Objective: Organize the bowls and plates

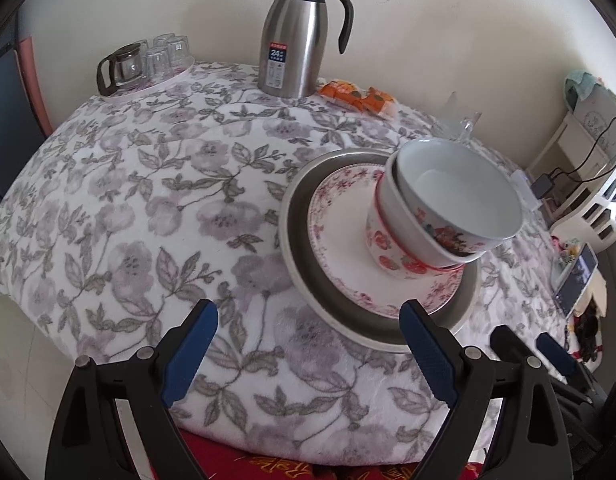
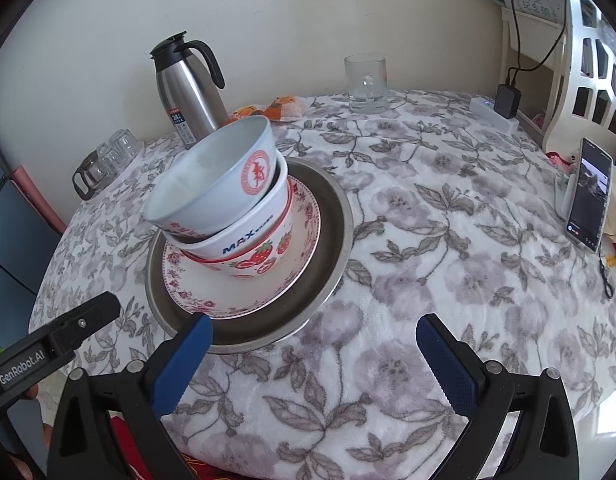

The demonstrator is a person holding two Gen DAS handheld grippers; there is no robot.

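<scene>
Blue ribbed pads line the fingers of two hand-held grippers, both low at the near edge of the worktop (image 1: 119, 208). The left hand-held gripper (image 1: 308, 344) has its jaws spread wide with nothing between them, only the flowered cloth (image 2: 448, 240) below; its right finger overlaps the near rim of the metal tray in the left wrist view. The right hand-held gripper (image 2: 314, 354) is likewise wide apart and holds nothing, its left finger just in front of the tray's near rim.

Just beyond the fingers sits one stack. At the bottom is one round metal tray (image 2: 336, 216). On it lies one plate (image 2: 179, 280) with a pink floral border. On the plate stand three nested bowls: a strawberry bowl (image 2: 263, 264) lowest, a white bowl printed "MAX" (image 2: 243, 236) inside it, and a pale bowl with a red round emblem (image 2: 211, 184) on top, tilted rather than level.

Further back, near the wall, stands one steel thermos jug (image 1: 295, 40) with a black handle. Beside it lie orange snack packets (image 1: 360, 98); their count cannot be told. To the left is one tray of glassware (image 1: 147, 64) with a small glass pot and several upturned glasses. One clear glass mug (image 2: 366, 84) stands at the far right side, with one white power strip (image 2: 494, 114) and one propped phone (image 2: 590, 196) at the right edge.
</scene>
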